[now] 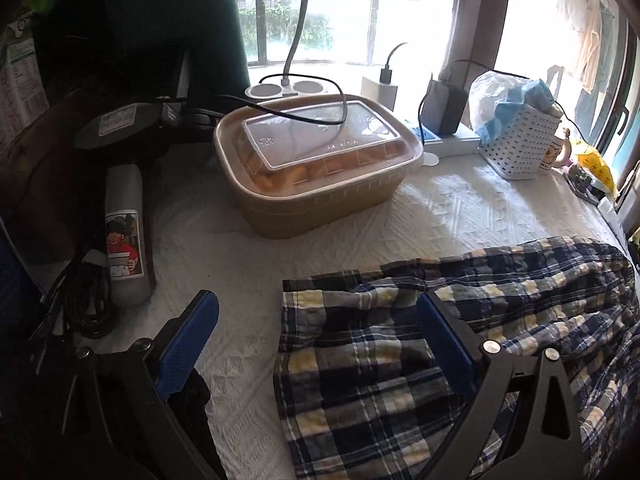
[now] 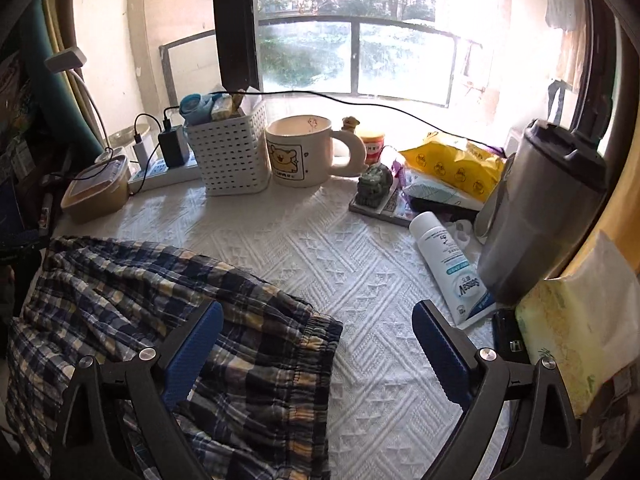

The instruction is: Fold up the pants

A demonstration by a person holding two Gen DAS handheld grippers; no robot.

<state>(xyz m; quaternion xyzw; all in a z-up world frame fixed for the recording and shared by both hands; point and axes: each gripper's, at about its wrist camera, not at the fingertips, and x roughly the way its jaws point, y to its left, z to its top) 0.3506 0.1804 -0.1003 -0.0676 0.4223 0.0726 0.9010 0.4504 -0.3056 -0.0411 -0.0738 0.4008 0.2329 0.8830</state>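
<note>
A pair of blue, white and yellow plaid cotton pants [image 1: 460,332] lies rumpled on the surface covered by a white textured cloth [image 2: 340,248], with the elastic waistband [image 2: 316,344] at one end and the hemmed leg edge at the other.

The left tongs [image 1: 316,344], black with blue pads, are spread wide. One pad sits over the bare cloth and the other over the plaid fabric, so the leg's hemmed edge lies between them; whether either pad touches the fabric cannot be told.

The right tongs [image 2: 318,346] are also spread wide. One pad is above the plaid fabric near the waistband and the other above the bare cloth, with nothing pinched.

Behind the pants stand a tan rectangular food container with a clear lid [image 1: 316,164], a white perforated plastic basket [image 2: 230,152] and a cream ceramic mug with a bear drawing [image 2: 302,150]. A white tube with blue lettering [image 2: 448,264] lies beside a tall grey tumbler [image 2: 536,208].
</note>
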